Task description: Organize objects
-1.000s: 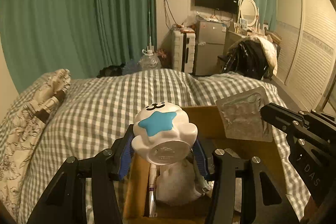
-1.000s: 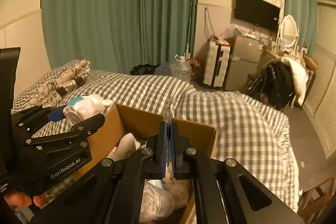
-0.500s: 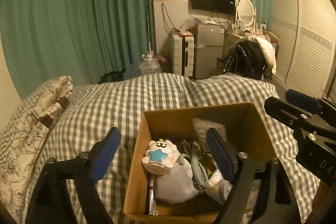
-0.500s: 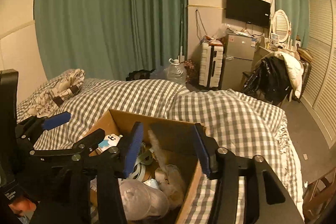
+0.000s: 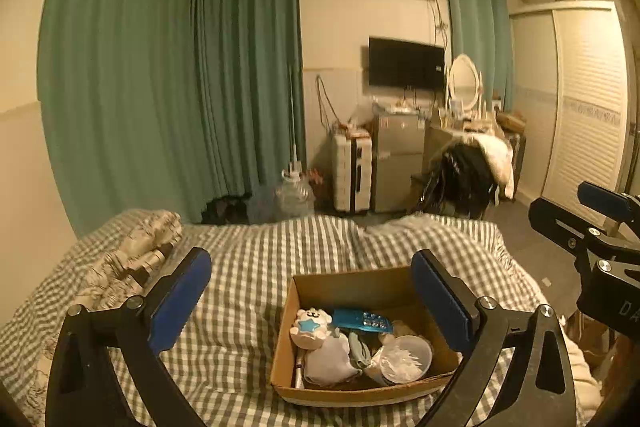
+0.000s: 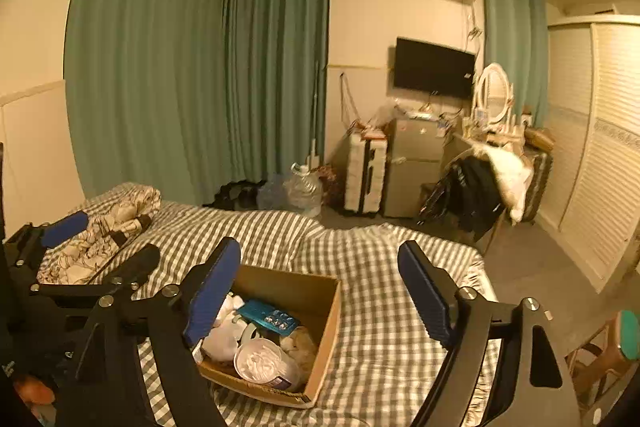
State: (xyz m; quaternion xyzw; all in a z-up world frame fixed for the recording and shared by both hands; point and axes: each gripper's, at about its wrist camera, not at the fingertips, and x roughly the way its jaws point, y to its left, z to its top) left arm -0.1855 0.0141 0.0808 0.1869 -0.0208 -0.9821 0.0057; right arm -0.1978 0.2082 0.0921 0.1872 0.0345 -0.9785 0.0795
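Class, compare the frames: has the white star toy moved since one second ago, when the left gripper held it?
Yes. The white star toy has gone down from above the cardboard box into its left side, among the other items; the left gripper is open and clear of it.

— Where's the box?
— On the checked bed, holding a blue packet and a round tub.
— And the right gripper?
— Above it, fingers spread wide, nothing between them. The left gripper hangs at the left edge.
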